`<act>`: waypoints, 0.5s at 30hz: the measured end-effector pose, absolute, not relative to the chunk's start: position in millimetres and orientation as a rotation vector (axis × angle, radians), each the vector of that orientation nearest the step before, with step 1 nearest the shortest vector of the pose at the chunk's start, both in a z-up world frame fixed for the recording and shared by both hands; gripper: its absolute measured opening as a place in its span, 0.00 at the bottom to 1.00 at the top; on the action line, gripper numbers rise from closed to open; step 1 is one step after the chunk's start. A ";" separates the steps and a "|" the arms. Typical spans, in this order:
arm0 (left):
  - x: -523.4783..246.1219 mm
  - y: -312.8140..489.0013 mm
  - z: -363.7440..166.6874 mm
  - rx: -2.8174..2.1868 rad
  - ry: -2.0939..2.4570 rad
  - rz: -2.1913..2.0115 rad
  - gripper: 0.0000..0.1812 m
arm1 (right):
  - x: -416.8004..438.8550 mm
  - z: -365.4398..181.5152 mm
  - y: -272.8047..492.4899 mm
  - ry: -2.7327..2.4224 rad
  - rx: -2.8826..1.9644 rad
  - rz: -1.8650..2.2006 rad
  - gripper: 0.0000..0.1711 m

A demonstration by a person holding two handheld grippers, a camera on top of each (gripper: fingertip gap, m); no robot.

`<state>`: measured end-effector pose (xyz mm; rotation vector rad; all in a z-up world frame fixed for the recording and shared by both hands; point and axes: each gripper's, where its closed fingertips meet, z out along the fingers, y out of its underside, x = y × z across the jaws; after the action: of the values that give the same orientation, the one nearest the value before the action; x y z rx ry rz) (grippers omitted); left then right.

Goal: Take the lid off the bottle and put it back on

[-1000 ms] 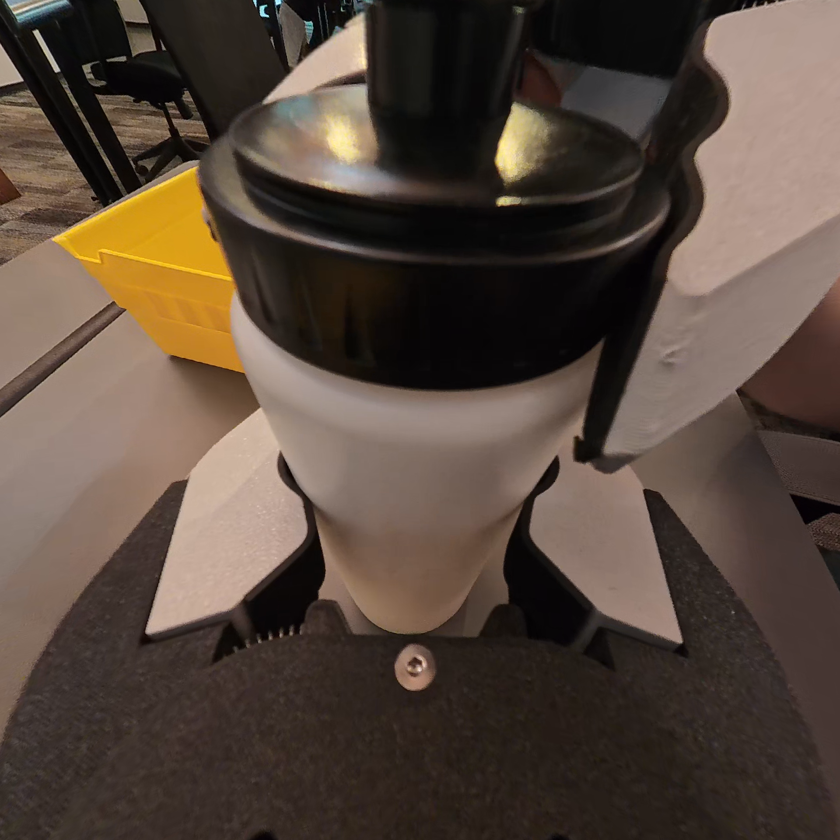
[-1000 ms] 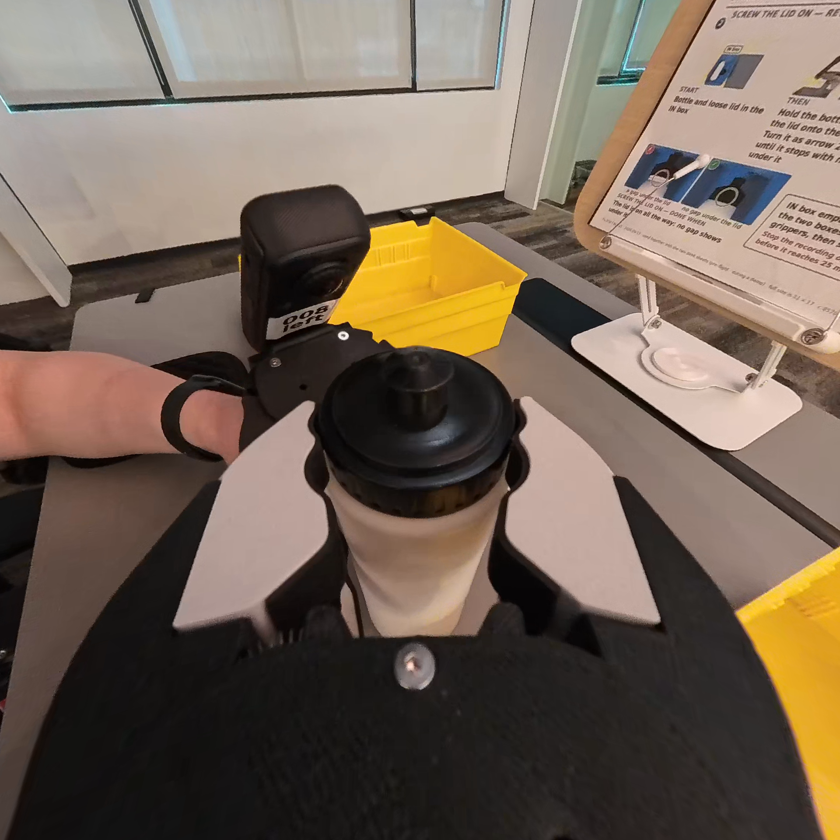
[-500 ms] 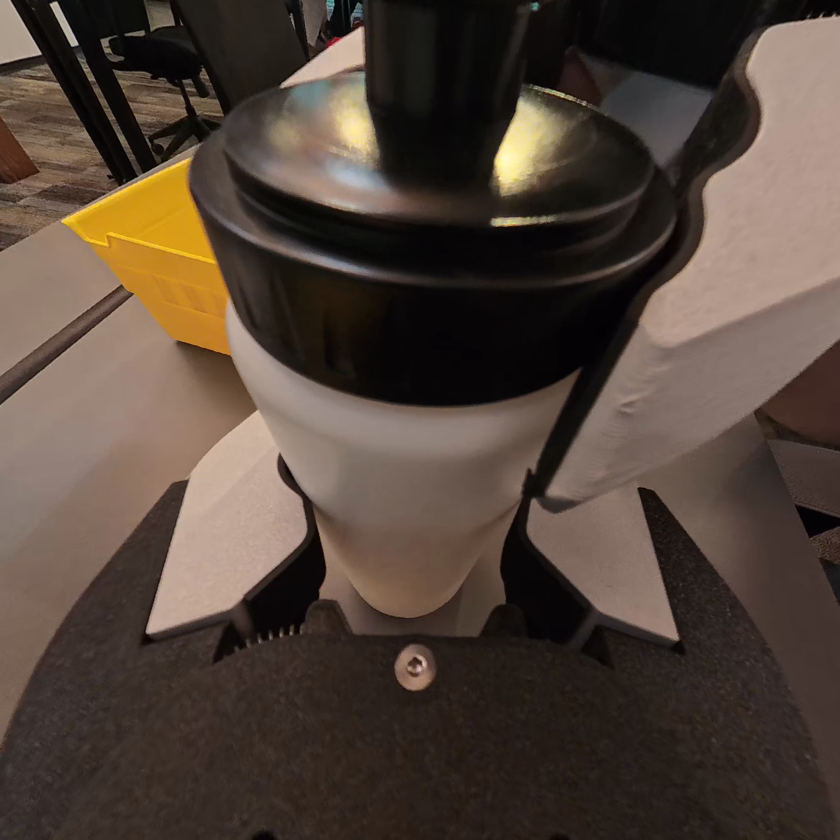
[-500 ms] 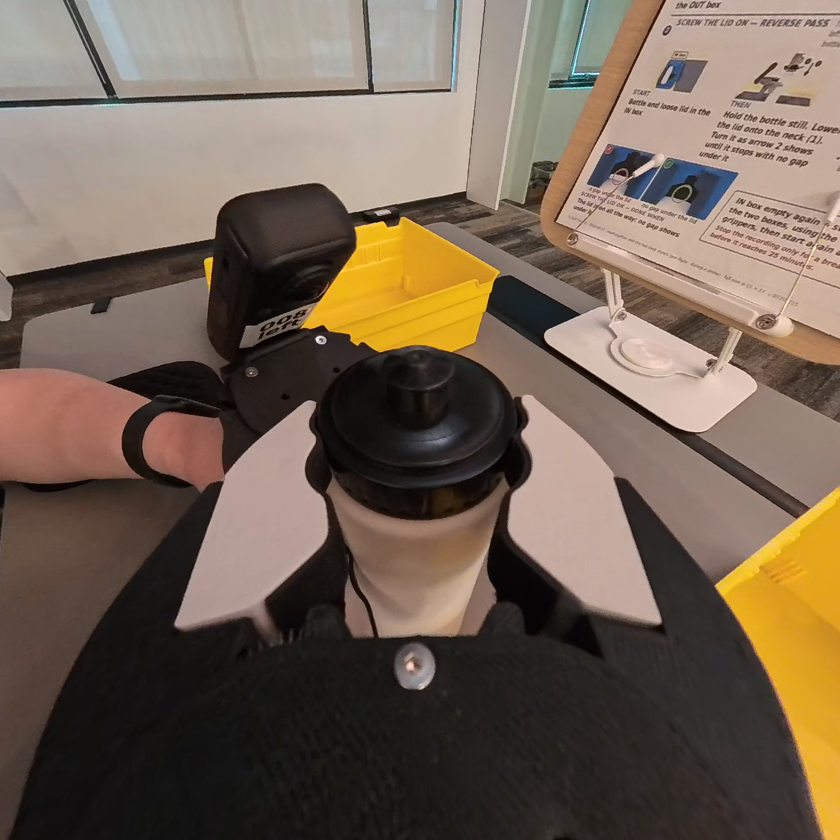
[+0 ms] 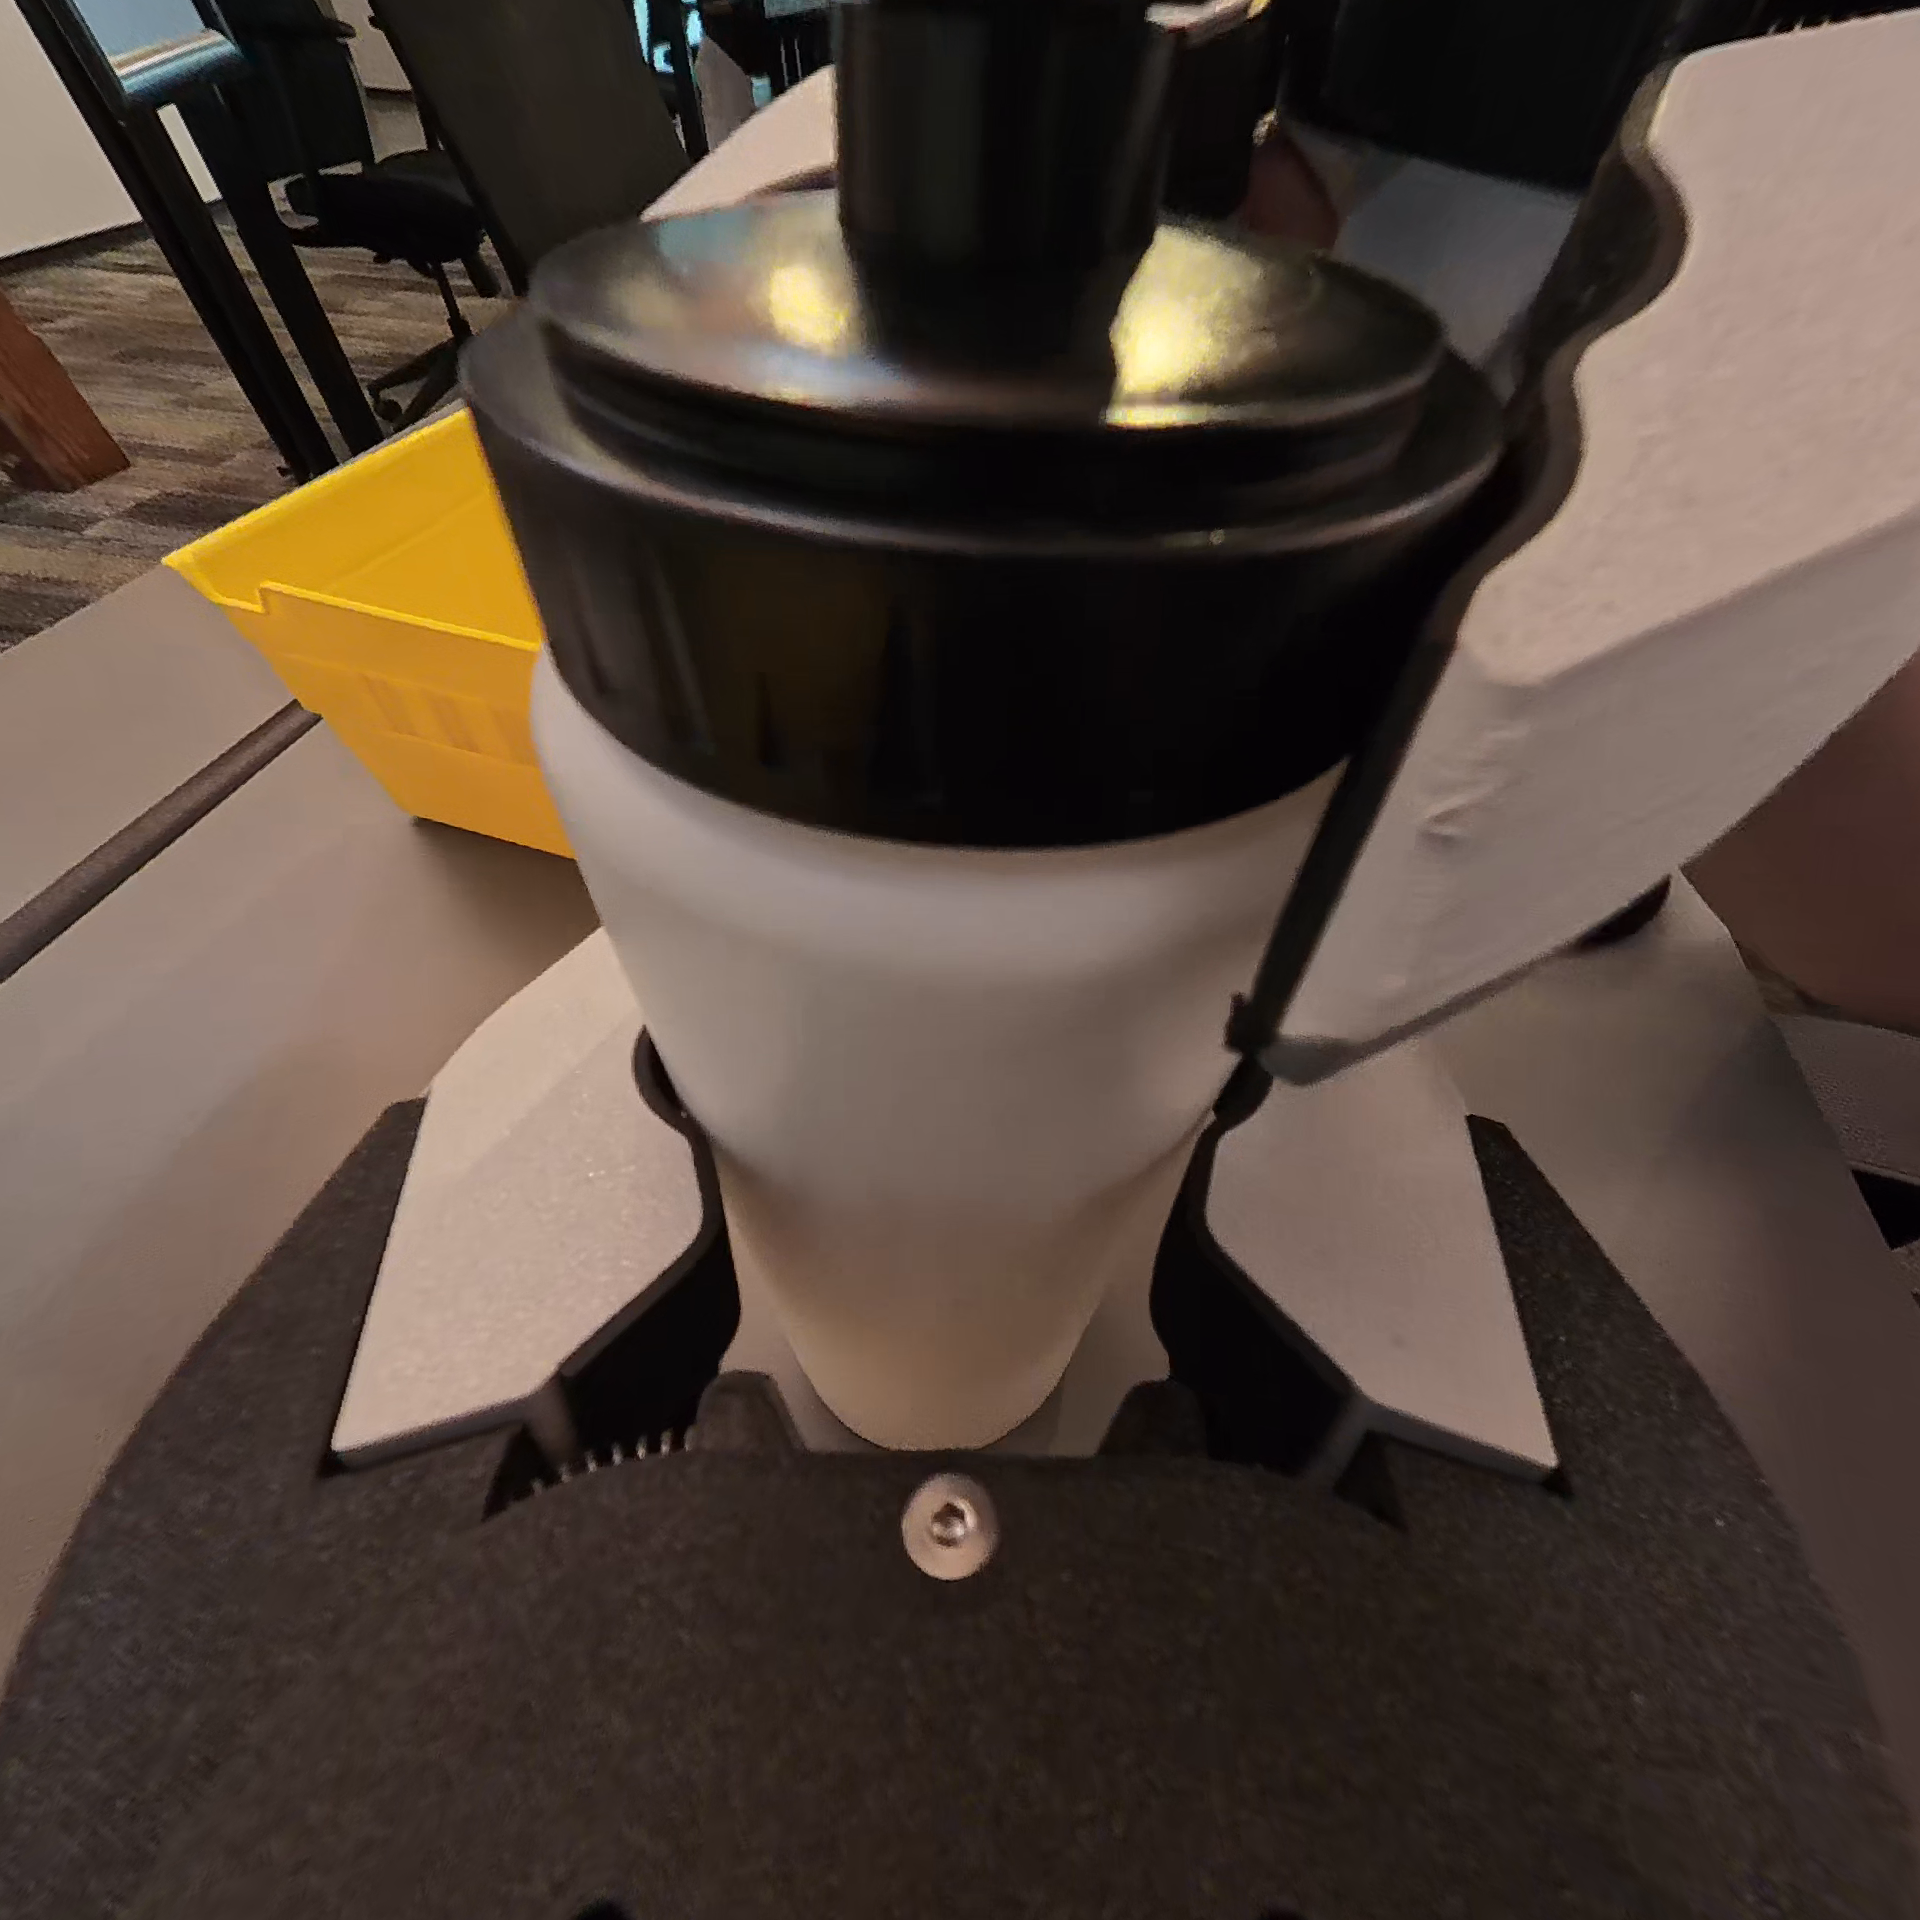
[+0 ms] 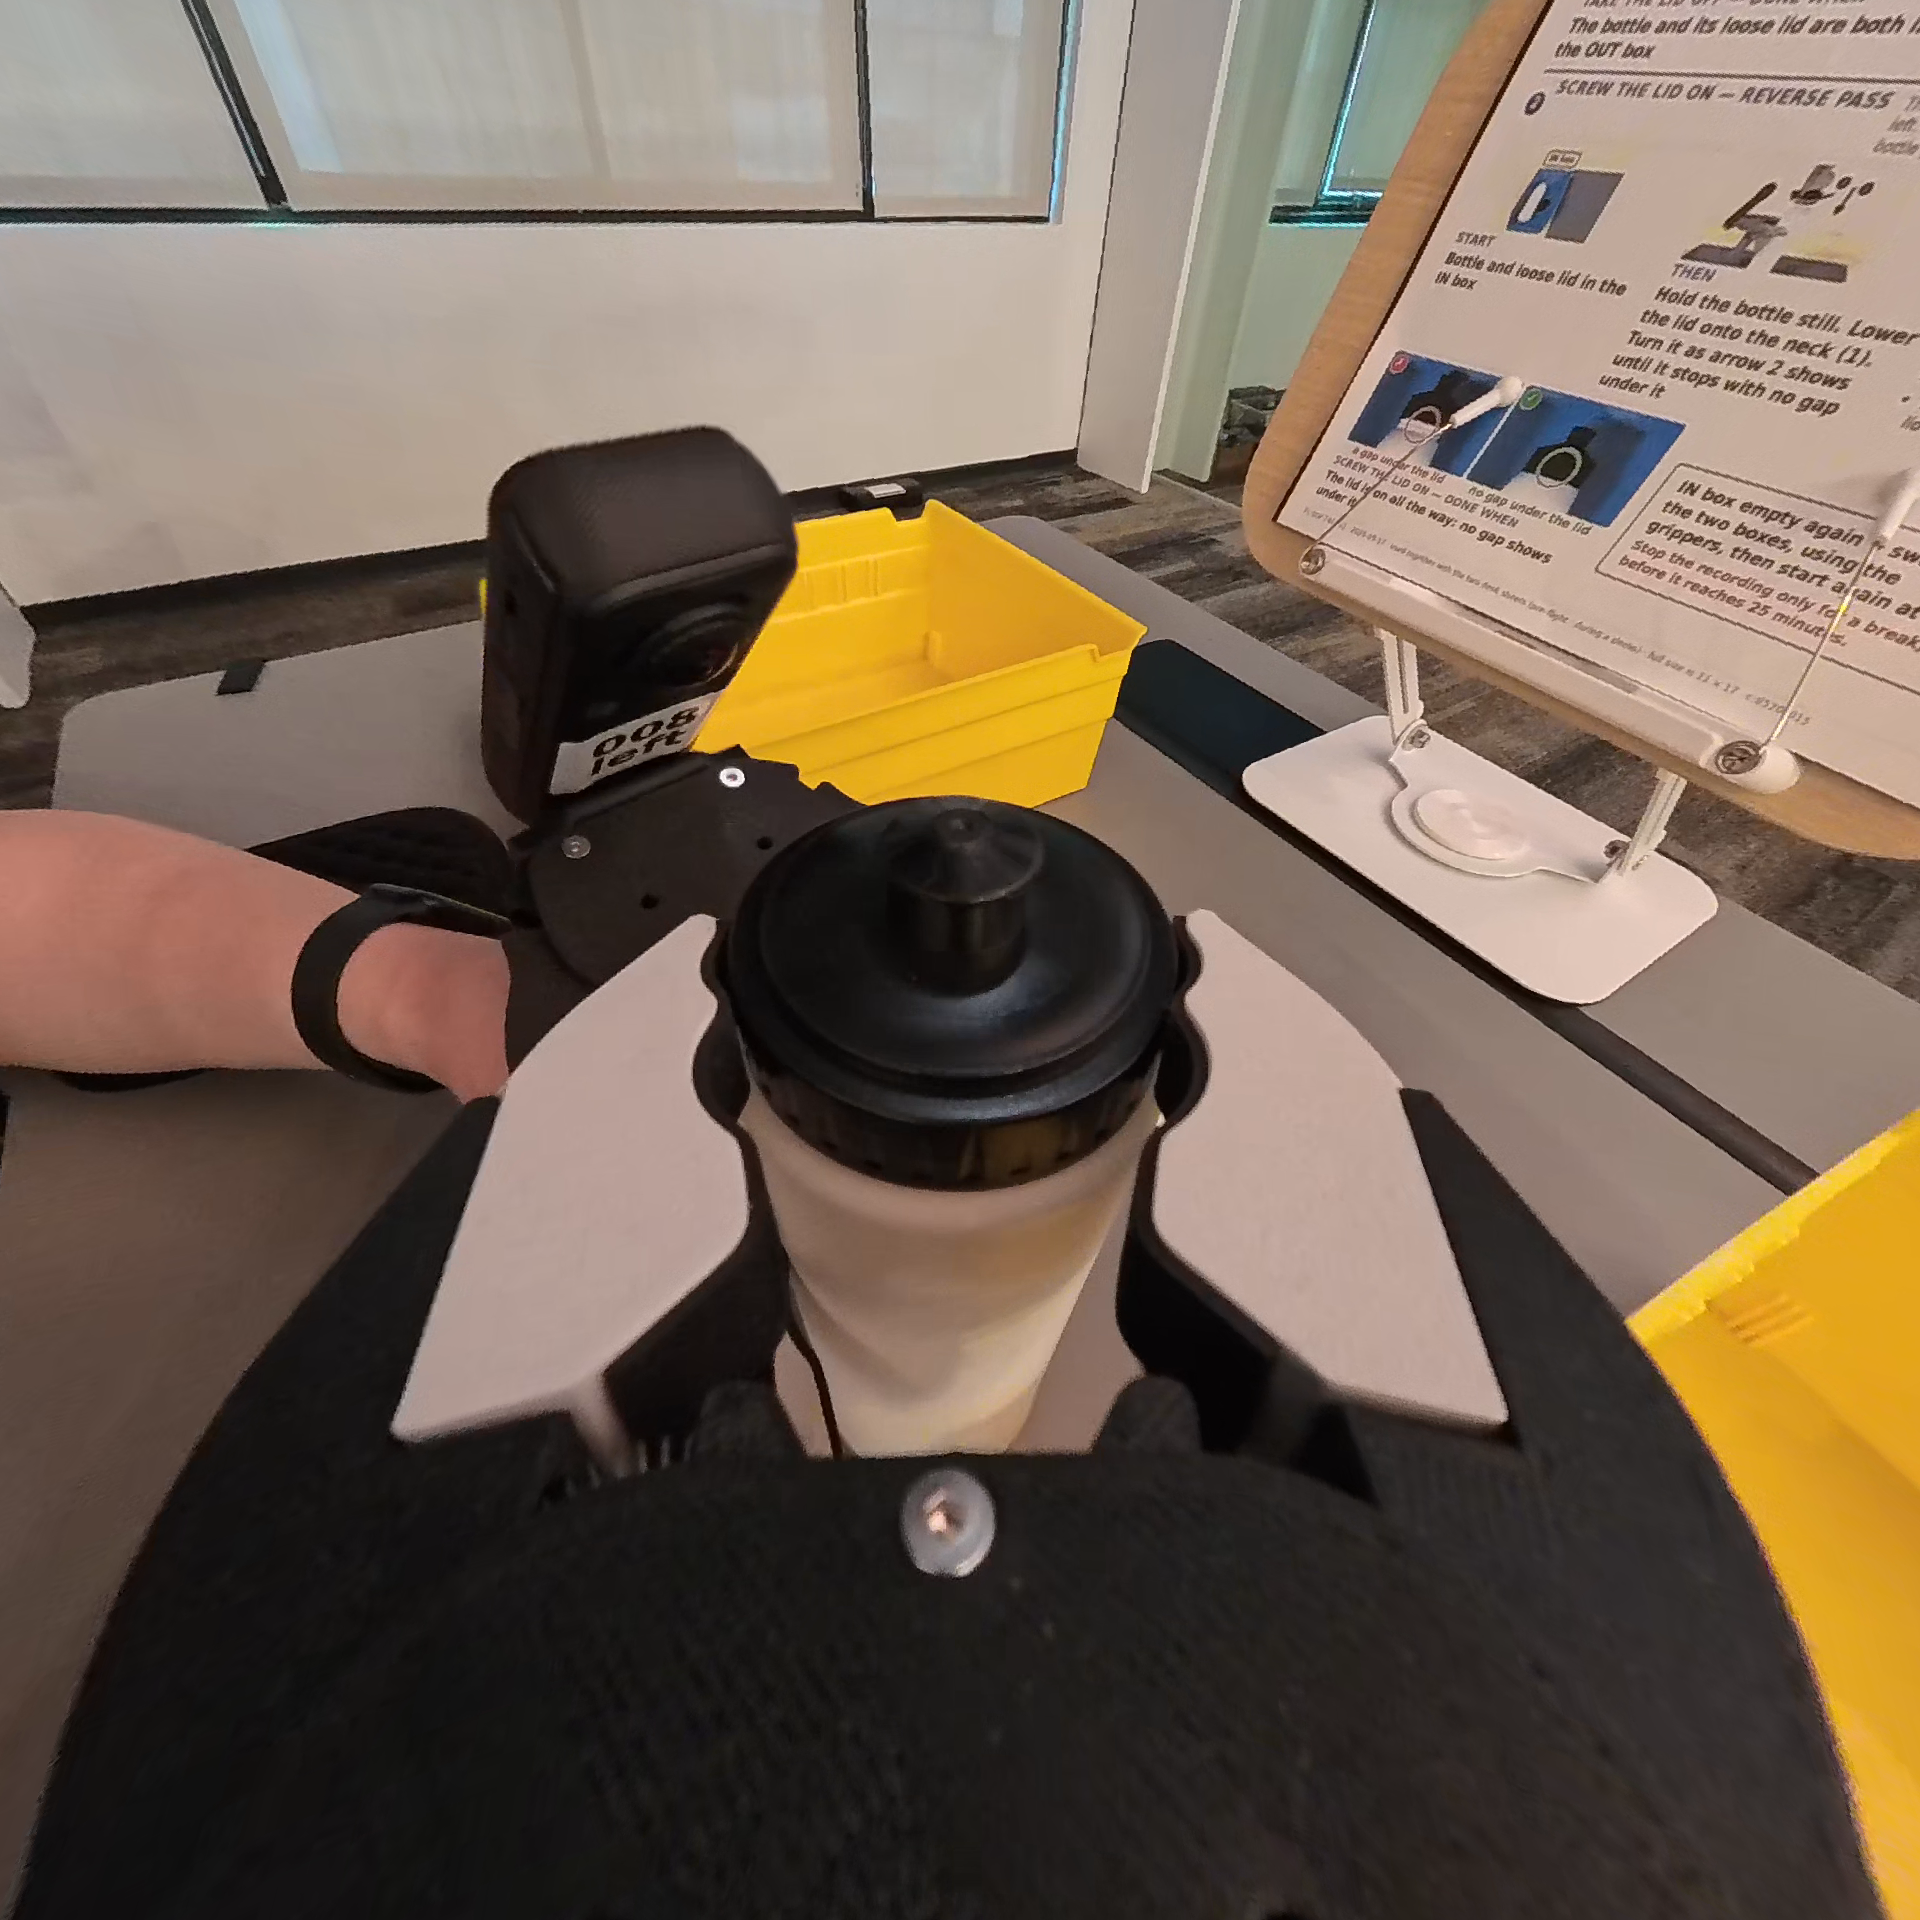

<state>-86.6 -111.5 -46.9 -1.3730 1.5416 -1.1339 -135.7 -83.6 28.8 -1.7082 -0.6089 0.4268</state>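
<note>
A white bottle (image 5: 935, 1039) with a black spouted lid (image 5: 987, 644) stands upright on the grey table. My left gripper (image 5: 956, 1091) is shut on the bottle's body below the lid. My right gripper (image 6: 951, 966) is shut on the lid (image 6: 951, 997), one finger on each side of its ribbed rim. One of its white fingers (image 5: 1714, 520) shows against the lid's right side in the left wrist view. The lid sits on the bottle (image 6: 935, 1288) with no gap that I can see. The left gripper's camera and body (image 6: 623, 623) show behind the bottle, held by a person's hand (image 6: 395, 987).
A yellow bin (image 6: 935, 644) stands on the table behind the bottle, and also shows in the left wrist view (image 5: 395, 665). A second yellow bin (image 6: 1818, 1403) is close at the right. An instruction board on a white stand (image 6: 1475, 852) is at the back right. Office chairs (image 5: 416, 208) stand beyond the table.
The right gripper has turned a little around the lid: its finger swung down and left across the bottle in the left wrist view. The left gripper keeps the bottle in place.
</note>
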 end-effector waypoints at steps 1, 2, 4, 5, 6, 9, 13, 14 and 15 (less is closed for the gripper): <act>-86.5 -111.1 -46.0 -1.365 1.529 -1.138 0.56 | -135.9 28.8 -84.0 -0.614 -1.710 0.436 0.46; -86.1 -109.9 -44.7 -1.358 1.510 -1.145 0.59 | -135.9 29.8 -84.9 -0.614 -1.708 0.453 0.46; -85.5 -110.2 -42.1 -1.353 1.486 -1.191 0.62 | -136.4 36.1 -86.8 -0.590 -1.675 0.524 0.46; -85.5 -113.4 -41.5 -1.349 1.494 -1.235 0.60 | -136.4 36.7 -87.9 -0.583 -1.672 0.559 0.46; -85.4 -116.4 -41.9 -1.352 1.504 -1.270 0.58 | -136.4 36.3 -88.5 -0.593 -1.669 0.563 0.46; -85.0 -118.2 -42.1 -1.337 1.505 -1.273 0.56 | -136.0 35.5 -89.5 -0.620 -1.688 0.532 0.45; -85.4 -118.2 -43.5 -1.354 1.528 -1.257 0.55 | -136.7 31.2 -89.2 -0.645 -1.711 0.507 0.46; -85.5 -118.1 -43.5 -1.354 1.526 -1.257 0.55 | -137.5 28.2 -89.1 -0.653 -1.724 0.504 0.47; -85.6 -118.3 -43.5 -1.352 1.528 -1.257 0.55 | -136.5 26.9 -87.9 -0.650 -1.729 0.486 0.46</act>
<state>-85.6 -118.3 -43.5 -1.3522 1.5284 -1.2573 -136.5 -87.9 26.9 -1.7292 -0.6495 0.4865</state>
